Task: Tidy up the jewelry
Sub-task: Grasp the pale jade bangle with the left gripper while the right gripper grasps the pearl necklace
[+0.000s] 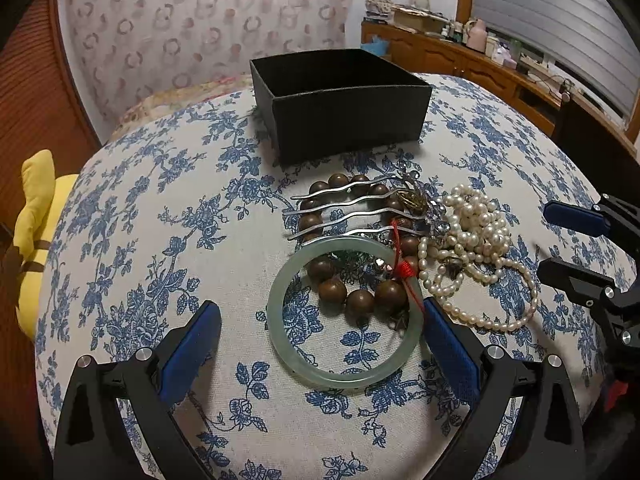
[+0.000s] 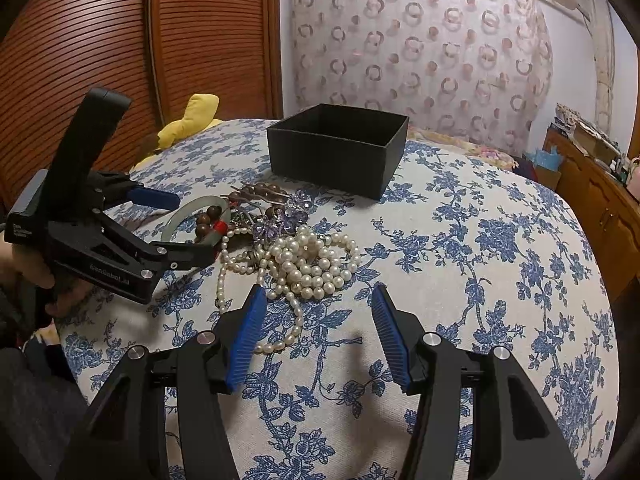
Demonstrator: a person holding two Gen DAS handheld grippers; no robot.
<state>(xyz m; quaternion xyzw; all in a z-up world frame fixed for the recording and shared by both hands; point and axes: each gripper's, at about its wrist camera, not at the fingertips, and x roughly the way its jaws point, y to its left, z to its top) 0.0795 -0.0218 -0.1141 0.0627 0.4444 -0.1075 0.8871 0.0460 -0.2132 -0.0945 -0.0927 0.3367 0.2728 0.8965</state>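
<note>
Floral tablecloth (image 1: pixel 160 240) under both: left tongs (image 1: pixel 320 320) spread around jade bangle (image 1: pixel 280 320); right tongs (image 2: pixel 318 312) gape empty.

A pale green bangle (image 1: pixel 346 314) lies flat, overlapping brown wooden beads (image 1: pixel 362 304), beside silver hairpins (image 1: pixel 352 210) and heaped pearls (image 1: pixel 478 236), before an open black box (image 1: pixel 340 102).

box (image 1: pixel 340 100) behind jewelry pile (image 1: pixel 384 240), on tablecloth (image 1: pixel 160 240)
</note>
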